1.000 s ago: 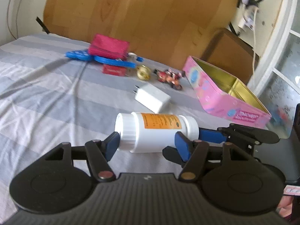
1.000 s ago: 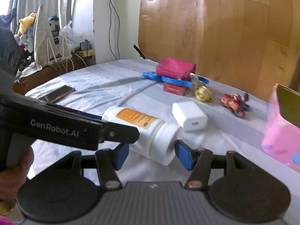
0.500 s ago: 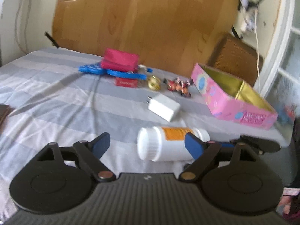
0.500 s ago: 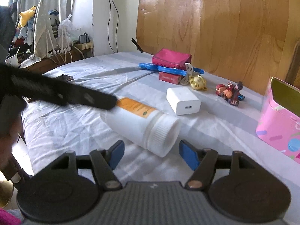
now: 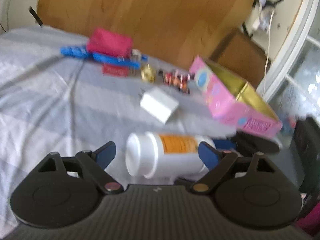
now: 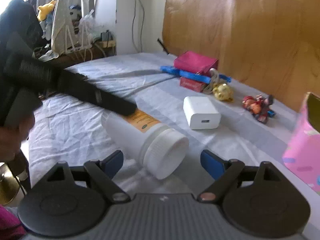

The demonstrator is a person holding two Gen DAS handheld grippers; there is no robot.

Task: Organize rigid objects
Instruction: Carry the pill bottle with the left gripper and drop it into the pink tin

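A white pill bottle (image 5: 166, 154) with an orange label lies on its side on the striped bed sheet; it also shows in the right wrist view (image 6: 148, 138), cap toward me. My left gripper (image 5: 158, 156) is open, its blue fingers wide on either side of the bottle. My right gripper (image 6: 162, 162) is open, fingers either side of the cap, not touching. The open pink tin box (image 5: 236, 104) sits at the right; its corner shows in the right wrist view (image 6: 304, 144).
A white charger (image 6: 202, 112), a gold ball (image 6: 223, 92), a small toy figure (image 6: 258, 106), a red box (image 6: 190, 84), blue strips (image 6: 192, 75) and a pink pouch (image 6: 195, 63) lie near the wooden headboard (image 6: 250, 30). Clutter stands beyond the bed's left edge.
My left gripper opened and let go of the bottle, which now lies on the sheet. My right gripper opened wider and drew back a little.
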